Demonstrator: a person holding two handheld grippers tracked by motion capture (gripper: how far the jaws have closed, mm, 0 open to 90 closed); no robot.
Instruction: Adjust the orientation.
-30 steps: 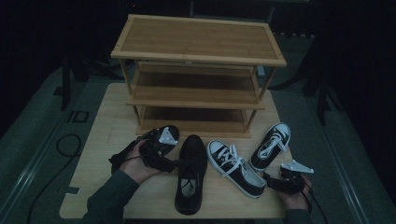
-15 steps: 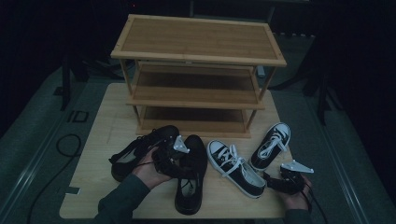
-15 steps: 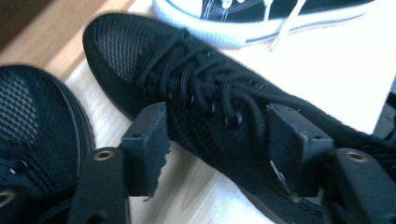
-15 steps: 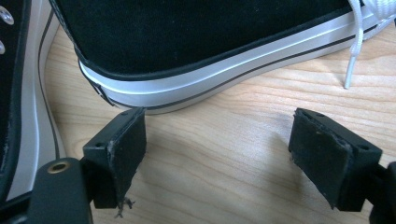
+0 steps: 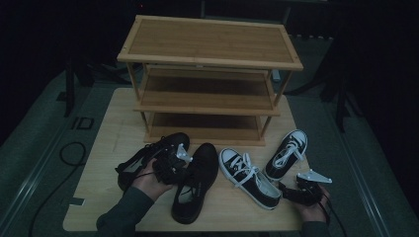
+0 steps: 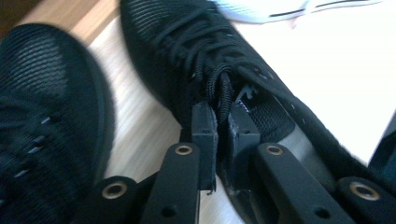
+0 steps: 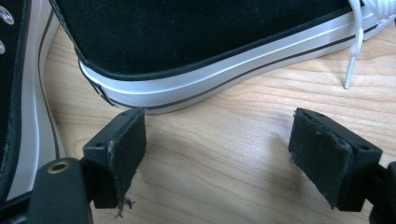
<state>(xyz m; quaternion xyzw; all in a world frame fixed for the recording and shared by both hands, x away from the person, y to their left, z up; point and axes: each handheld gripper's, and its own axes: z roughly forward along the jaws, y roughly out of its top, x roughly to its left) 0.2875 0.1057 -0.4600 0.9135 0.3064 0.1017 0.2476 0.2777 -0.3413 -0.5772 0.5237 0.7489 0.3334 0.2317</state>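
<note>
**Left tool clamps the black shoe's tongue**

Toward the table's (image 5: 99,148) left edge lies a black mesh shoe (image 5: 148,160), its heel half hidden behind the person's left hand (image 5: 148,183). The left tool (image 5: 170,163) sits between this shoe and its mate (image 5: 195,185), which lies toward the front edge with its toe pointing at the rack (image 5: 210,74). In the left gripper view the left tool (image 6: 223,123) has its jaws almost together, pinching the laces and tongue at the mouth of the mate (image 6: 224,79); they have just been closing, with that fabric between them. The other black shoe (image 6: 46,116) shows at that view's left, cut off by the frame. How deep the pads bite is hard to make out, since black fabric blends with black jaws.

Right of centre lie two black-and-white sneakers, one (image 5: 249,177) near the front edge, the other (image 5: 286,153) toward the right edge. The right tool (image 5: 291,192) rests near the front right corner, just behind the nearer sneaker's heel. In the right gripper view the right tool (image 7: 219,140) is spread wide over bare wood, grasping nothing, with the sneaker's heel (image 7: 196,46) just beyond its pads.

Since the earlier frames, the left hand has shifted from the left shoe to its mate; the right hand has stayed put.
</note>
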